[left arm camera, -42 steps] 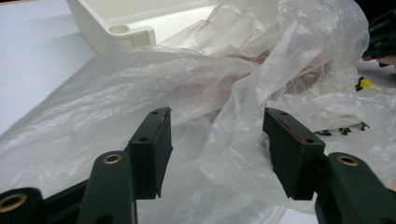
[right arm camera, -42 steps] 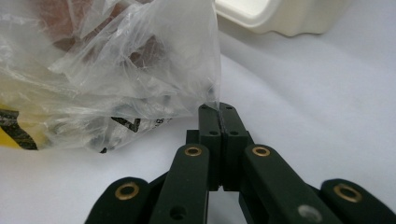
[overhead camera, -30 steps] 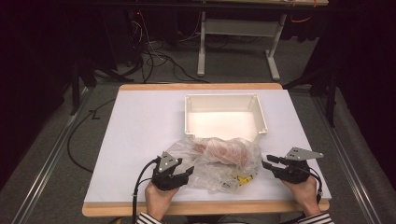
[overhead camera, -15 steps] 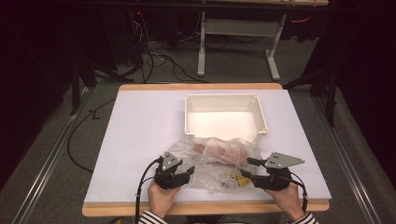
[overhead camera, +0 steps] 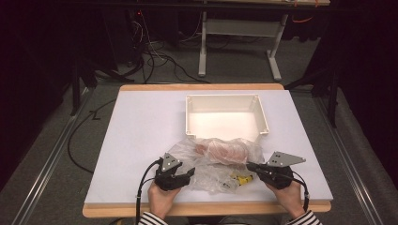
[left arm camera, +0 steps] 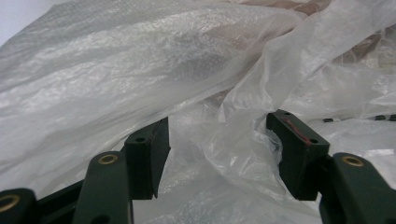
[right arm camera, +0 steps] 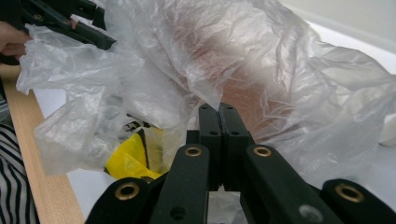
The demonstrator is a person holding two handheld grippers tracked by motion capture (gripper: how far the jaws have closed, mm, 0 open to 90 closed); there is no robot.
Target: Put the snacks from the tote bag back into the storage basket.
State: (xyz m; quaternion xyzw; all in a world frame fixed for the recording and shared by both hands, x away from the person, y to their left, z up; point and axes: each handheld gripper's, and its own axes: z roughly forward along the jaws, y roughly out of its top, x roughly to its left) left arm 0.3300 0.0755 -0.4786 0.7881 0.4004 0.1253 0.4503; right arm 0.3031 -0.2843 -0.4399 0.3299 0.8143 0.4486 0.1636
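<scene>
Thin, soft, slippery plastic bag (overhead camera: 213, 161), best pinched at a gathered fold: left gripper (left arm camera: 217, 140) fingers released around film, right gripper (right arm camera: 218, 116) fingers clenched, film apparently not caught.

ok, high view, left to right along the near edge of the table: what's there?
left gripper → clear plastic bag → yellow item inside the bag → right gripper

Right gripper (overhead camera: 251, 167) moved in to plastic bag (overhead camera: 213, 157), jaws just closed.
</scene>
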